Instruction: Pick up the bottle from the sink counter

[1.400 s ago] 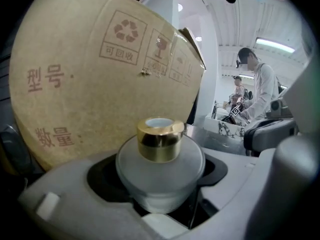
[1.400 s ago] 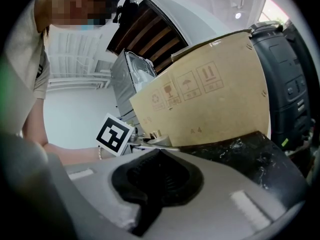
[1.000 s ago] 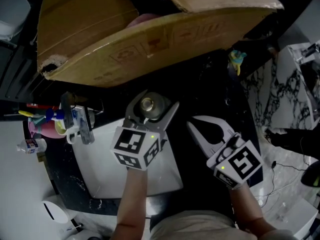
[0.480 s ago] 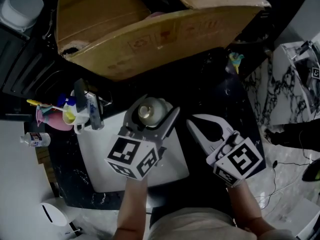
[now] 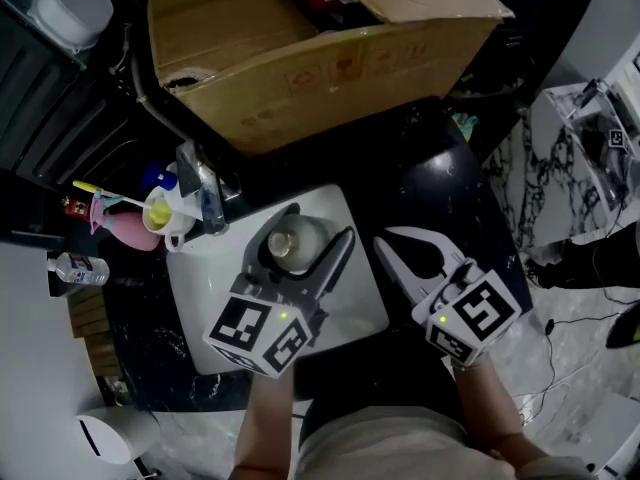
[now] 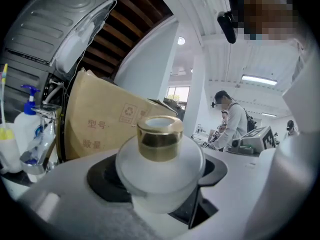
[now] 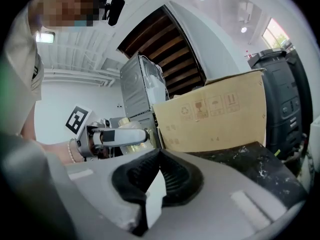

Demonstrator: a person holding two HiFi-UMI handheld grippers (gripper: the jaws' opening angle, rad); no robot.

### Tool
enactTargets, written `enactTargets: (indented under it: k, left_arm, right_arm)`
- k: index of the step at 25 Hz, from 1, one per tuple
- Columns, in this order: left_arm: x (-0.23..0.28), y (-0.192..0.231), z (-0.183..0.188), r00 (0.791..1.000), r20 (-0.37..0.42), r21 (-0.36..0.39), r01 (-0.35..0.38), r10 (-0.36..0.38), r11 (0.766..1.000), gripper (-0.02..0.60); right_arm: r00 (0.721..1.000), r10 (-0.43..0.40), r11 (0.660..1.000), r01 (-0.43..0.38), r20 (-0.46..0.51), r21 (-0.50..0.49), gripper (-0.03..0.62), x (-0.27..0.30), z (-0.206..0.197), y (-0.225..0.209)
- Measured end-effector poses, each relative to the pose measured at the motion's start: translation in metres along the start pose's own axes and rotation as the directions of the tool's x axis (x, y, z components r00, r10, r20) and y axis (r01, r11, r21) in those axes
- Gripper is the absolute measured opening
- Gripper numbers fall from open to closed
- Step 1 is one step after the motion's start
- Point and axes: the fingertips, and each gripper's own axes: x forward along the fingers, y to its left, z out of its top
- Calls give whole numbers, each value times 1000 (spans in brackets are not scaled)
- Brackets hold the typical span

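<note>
The left gripper [image 5: 312,230] is clamped on a squat frosted-white bottle [image 5: 283,245] with a gold cap [image 6: 160,138]. Its black pads [image 6: 102,180] press on the bottle's rounded body from both sides, and the cap stands up above the jaws. Seen from the head view, the held bottle is over the far half of the white sink [image 5: 205,313]; whether its base touches the sink cannot be told. The right gripper [image 5: 385,240] is just off the sink's right edge, over the dark speckled counter [image 5: 440,193]. Its jaws are brought together at the tips with nothing between them, leaving only the oval gap between the ribbed pads. A chrome faucet [image 5: 200,196] stands at the sink's far left corner, and a pink cup [image 5: 125,233] sits left of the sink beside it. A large open cardboard box [image 5: 300,63] stands beyond the sink's far edge.
</note>
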Motion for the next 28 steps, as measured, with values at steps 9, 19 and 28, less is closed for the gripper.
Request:
enactTargets:
  k: [9, 19, 28]
  left_arm:
    - [-59, -15, 9, 998, 48, -20, 42, -41, 999, 347]
    - [-120, -34, 33, 985, 146, -14, 95, -92, 995, 347]
    - [-167, -49, 48, 970, 203, 10, 132, -131, 991, 347]
  right_arm:
    - [1000, 0, 999, 1, 23, -51, 3, -14, 13, 58]
    - [997, -22, 995, 29, 74, -99, 3, -28, 32, 114]
    - [990, 7, 990, 12, 138, -137, 3, -39, 52, 163]
